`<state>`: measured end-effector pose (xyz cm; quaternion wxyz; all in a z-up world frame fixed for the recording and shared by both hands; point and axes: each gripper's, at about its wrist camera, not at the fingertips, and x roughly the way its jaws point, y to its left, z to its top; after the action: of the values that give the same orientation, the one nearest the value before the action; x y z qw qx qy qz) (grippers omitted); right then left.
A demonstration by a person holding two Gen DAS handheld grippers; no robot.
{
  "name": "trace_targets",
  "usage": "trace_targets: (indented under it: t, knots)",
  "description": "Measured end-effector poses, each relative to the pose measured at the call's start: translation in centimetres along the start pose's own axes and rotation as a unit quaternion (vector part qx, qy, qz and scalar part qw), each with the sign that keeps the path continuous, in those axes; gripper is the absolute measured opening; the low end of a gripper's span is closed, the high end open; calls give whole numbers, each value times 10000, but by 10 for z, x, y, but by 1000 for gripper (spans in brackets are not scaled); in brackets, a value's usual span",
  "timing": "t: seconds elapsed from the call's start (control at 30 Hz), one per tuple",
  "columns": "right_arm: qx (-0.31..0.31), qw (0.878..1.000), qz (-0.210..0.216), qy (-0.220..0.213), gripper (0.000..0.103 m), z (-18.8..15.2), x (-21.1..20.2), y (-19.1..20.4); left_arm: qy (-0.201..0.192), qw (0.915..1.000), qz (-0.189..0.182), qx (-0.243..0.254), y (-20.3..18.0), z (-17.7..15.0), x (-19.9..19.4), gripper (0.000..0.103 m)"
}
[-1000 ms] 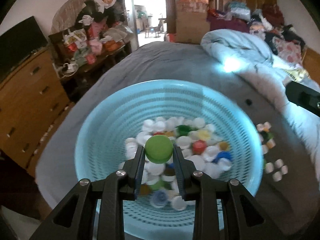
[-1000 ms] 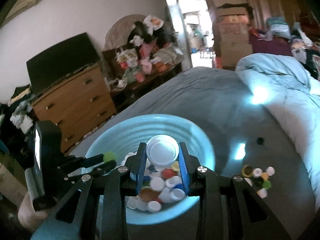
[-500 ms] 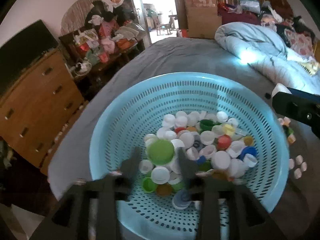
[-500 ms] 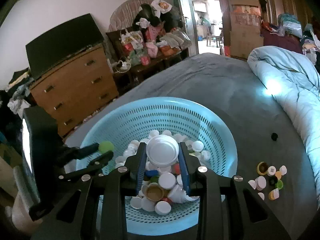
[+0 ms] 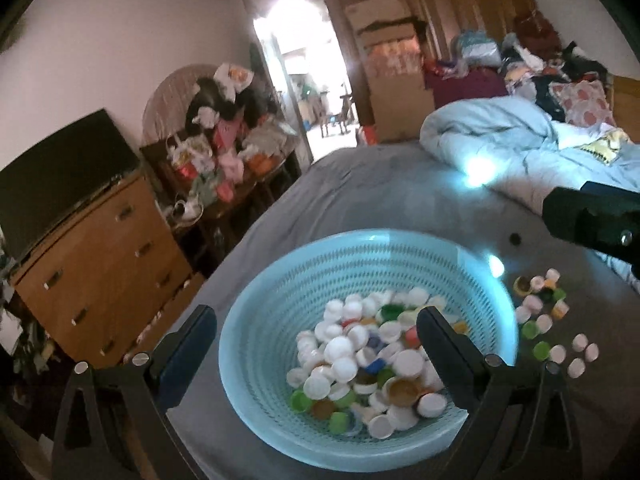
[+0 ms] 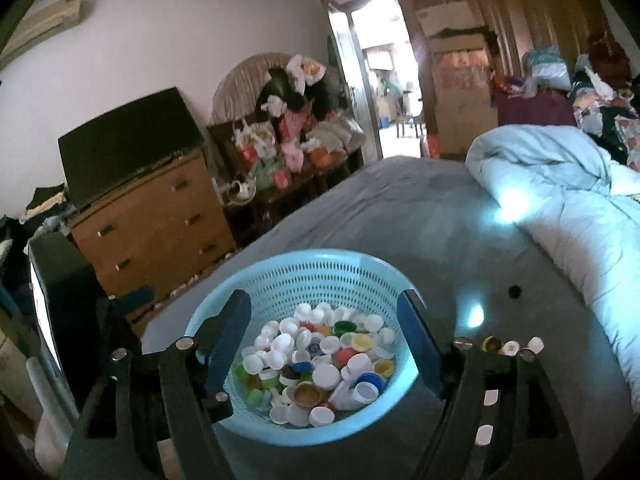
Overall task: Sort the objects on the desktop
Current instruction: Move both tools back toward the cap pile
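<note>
A light-blue perforated basket (image 5: pixel 360 237) (image 6: pixel 320 255) sits on the grey bed, holding a heap of several bottle caps (image 5: pixel 360 352) (image 6: pixel 320 360), mostly white with green, red, blue and yellow ones. My left gripper (image 5: pixel 316 312) hovers above the basket with its jaws opening wide and nothing between them. My right gripper (image 6: pixel 323 300) also hangs over the basket, jaws opening, and it too holds nothing. Loose caps (image 5: pixel 548 320) (image 6: pixel 508 346) lie on the sheet to the right of the basket. Part of the right gripper's body (image 5: pixel 592 220) shows at the right edge of the left wrist view.
A small dark object (image 5: pixel 515 239) lies on the sheet beyond the loose caps. A bunched light-blue duvet (image 5: pixel 500 140) fills the bed's right side. A wooden dresser (image 5: pixel 100 264) with a dark screen on it and a cluttered table stand left of the bed.
Both grippers went from shut to open. The green cap left the left jaws and the white cap left the right jaws. Both grippers rose and drew back from the basket.
</note>
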<state>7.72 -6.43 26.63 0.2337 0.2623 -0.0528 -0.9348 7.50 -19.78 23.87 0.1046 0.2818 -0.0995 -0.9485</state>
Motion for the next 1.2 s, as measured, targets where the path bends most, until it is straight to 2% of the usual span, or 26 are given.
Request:
trace_targets:
  t: [0.37, 0.7, 0.77, 0.83, 0.9, 0.93, 0.97, 1.0, 1.03, 1.1, 1.17, 1.2]
  knots:
    - [249, 9992, -68, -302, 74, 0, -40, -31, -329, 9992, -86, 230, -40, 20, -38, 102]
    - [602, 9967, -260, -469, 75, -12, -73, -84, -330, 9968, -411, 594, -104, 28, -50, 102]
    - [661, 9958, -368, -507, 81, -17, -78, -97, -298, 9962, -508, 645, -115, 28, -49, 102]
    - [749, 9947, -494, -512, 82, -25, -82, -113, -312, 9944, -712, 718, -130, 27, -49, 102]
    - [793, 9934, -664, -496, 82, -36, -87, -129, -251, 9866, -1407, 784, -149, 19, -53, 102]
    - [815, 9925, -784, -474, 82, -42, -90, -139, -181, 9797, -1848, 760, -157, 11, -54, 102]
    - [850, 9913, -913, -427, 82, -51, -92, -150, -93, 9719, -2235, 735, -164, 4, -54, 102]
    - [927, 9896, -1045, -339, 82, -60, -95, -164, 90, 9576, -2791, 715, -175, -8, -51, 102]
    - [1011, 9880, -1132, -272, 82, -68, -96, -175, 219, 9482, -3084, 726, -184, -20, -48, 102]
    - [1302, 9826, -1322, -125, 82, -89, -102, -205, 543, 9348, -3413, 824, -206, -50, -31, 99]
    - [1650, 9754, -1464, 49, 82, -113, -106, -233, 989, 9235, -3633, 729, -219, -75, -5, 80]
    - [1777, 9724, -1508, 124, 82, -124, -109, -245, 1256, 9166, -3753, 563, -223, -87, 13, 75]
